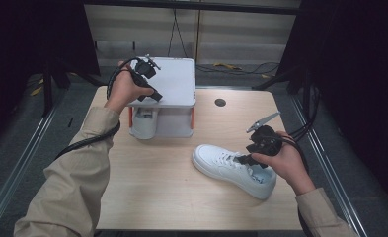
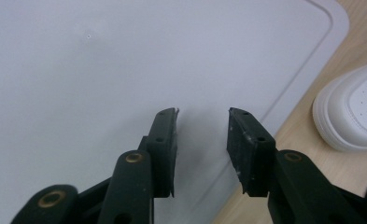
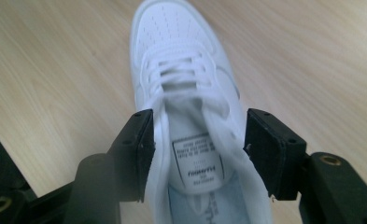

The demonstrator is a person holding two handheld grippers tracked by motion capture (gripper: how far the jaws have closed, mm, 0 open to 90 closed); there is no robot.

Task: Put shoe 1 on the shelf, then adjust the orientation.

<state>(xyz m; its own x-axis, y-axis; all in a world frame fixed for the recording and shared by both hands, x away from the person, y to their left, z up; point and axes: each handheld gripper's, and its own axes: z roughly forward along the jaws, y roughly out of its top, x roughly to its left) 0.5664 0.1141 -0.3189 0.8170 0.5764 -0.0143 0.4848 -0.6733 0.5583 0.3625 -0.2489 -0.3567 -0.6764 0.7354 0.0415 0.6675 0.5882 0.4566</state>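
The white sneaker (image 1: 233,170) lies on the wooden table (image 1: 162,197), toe toward the two-tier rack (image 1: 174,81). The right gripper (image 3: 197,154) straddles its collar, jaws apart. The left gripper (image 2: 202,140) hovers over the rack's top, jaws parted, empty.

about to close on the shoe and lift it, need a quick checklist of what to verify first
1. Right claw open: ok, jaws stand apart.
2. Jaws straddle the white sneaker at its heel opening: ok, one jaw on each side of the collar.
3. Jaw contact with the collar: cannot tell; one jaw looks close against it, the other shows a gap.
4. Sneaker upright on the wooden table: ok.
5. Left claw out of the way: ok, open above the white shelf top, holding nothing.
6. Second shoe under the shelf, away from the sneaker: ok.
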